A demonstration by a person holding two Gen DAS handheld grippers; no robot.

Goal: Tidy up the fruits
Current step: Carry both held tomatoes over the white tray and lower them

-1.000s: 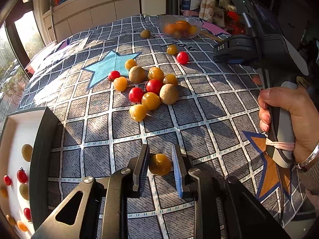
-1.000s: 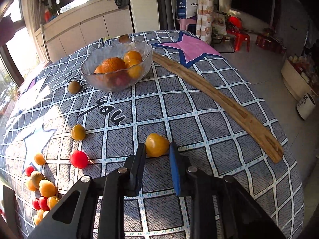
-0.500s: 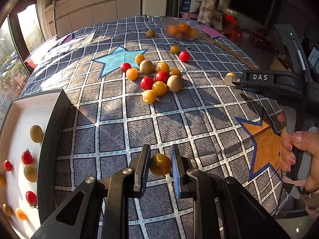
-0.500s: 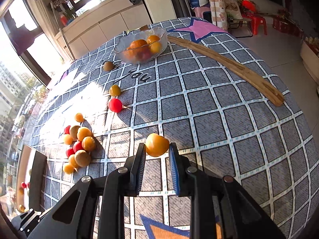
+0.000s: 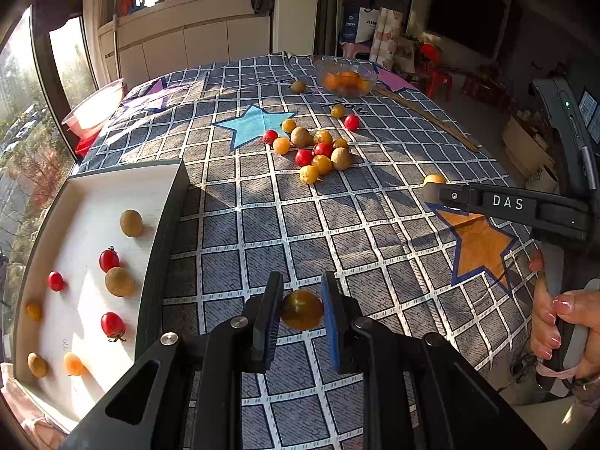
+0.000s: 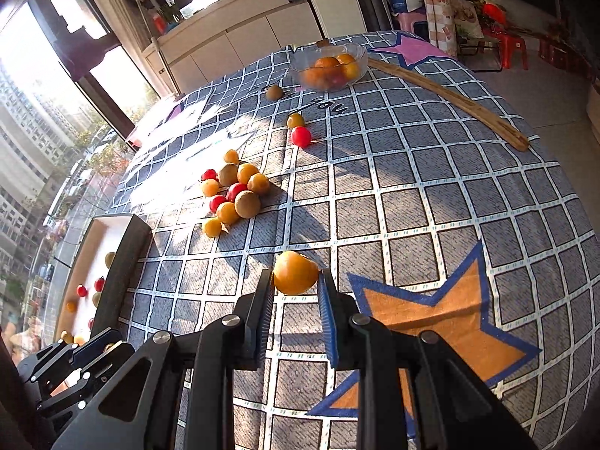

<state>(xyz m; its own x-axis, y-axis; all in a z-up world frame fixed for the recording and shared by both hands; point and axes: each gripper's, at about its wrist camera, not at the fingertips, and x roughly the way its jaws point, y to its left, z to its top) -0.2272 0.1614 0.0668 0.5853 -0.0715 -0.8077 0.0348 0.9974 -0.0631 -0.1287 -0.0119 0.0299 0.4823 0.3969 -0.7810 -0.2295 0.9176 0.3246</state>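
left gripper jaws clamped on a yellow tomato just right of the tray, right gripper jaws gripping an orange tomato, fruit pile beyond the tray

Woven matt tablecloth, clear glass bowl, rough wooden stick

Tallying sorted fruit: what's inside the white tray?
In the white tray lie red tomatoes, brownish round fruits and small orange ones. Its dark near wall may hide more.
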